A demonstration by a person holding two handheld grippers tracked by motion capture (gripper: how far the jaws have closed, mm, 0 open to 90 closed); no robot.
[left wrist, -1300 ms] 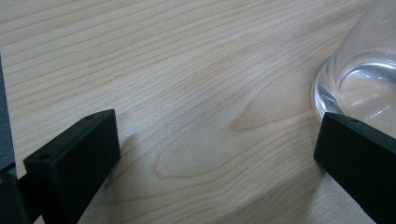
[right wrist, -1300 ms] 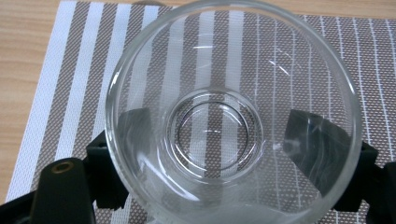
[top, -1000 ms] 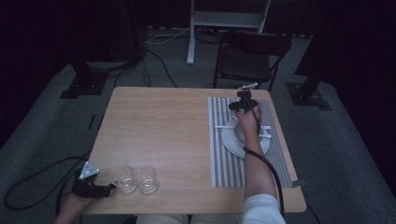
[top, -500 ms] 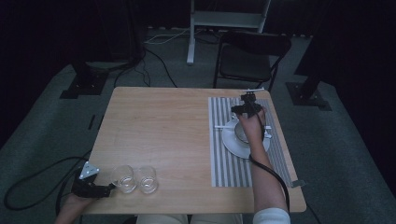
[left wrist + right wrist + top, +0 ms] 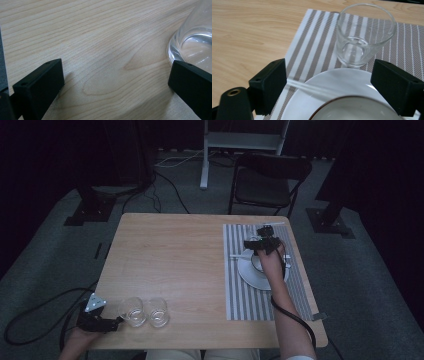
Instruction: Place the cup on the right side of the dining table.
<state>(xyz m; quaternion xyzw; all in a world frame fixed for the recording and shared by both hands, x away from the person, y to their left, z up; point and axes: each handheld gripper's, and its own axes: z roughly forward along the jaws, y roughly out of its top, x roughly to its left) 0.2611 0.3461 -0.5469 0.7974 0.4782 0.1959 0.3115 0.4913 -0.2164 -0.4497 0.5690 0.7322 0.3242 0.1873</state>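
On my feed the wooden worktop point(image 5: 170, 265) carries a grey-and-white striped placemat point(image 5: 240, 295) on its right side, w/ a white plate point(image 5: 247, 275) on the mat and a bowl w/ a dark rim point(image 5: 352, 110) sitting on that plate. My right gripper point(image 5: 264, 244) hovers over the far edge of the plate, fingers point(image 5: 270, 80) wide apart, nothing between them. In the right gripper view a clear, empty drinking glass point(image 5: 364, 32) stands upright on the mat just beyond the plate, roughly centred btwn the two fingers but farther out than their tips, not touched. A thin white stick-like item point(image 5: 312, 88) lies across the plate's left rim and out onto the mat; can't tell what it is. On the near left of the worktop, two more clear glasses stand side by side, the left one point(image 5: 132, 311) and the right one point(image 5: 158, 312) touching or nearly so. My left gripper point(image 5: 111, 323) sits low at the near left corner, pointing at the left one, grey three-cornered plate point(image 5: 95, 302) on top. In the left gripper view its fingers point(image 5: 41, 85) are spread wide over bare wood, w/ that glass's base just past the right finger, close to its tip; contact I can't tell. A dark chair point(image 5: 267, 182) stands beyond the far edge.
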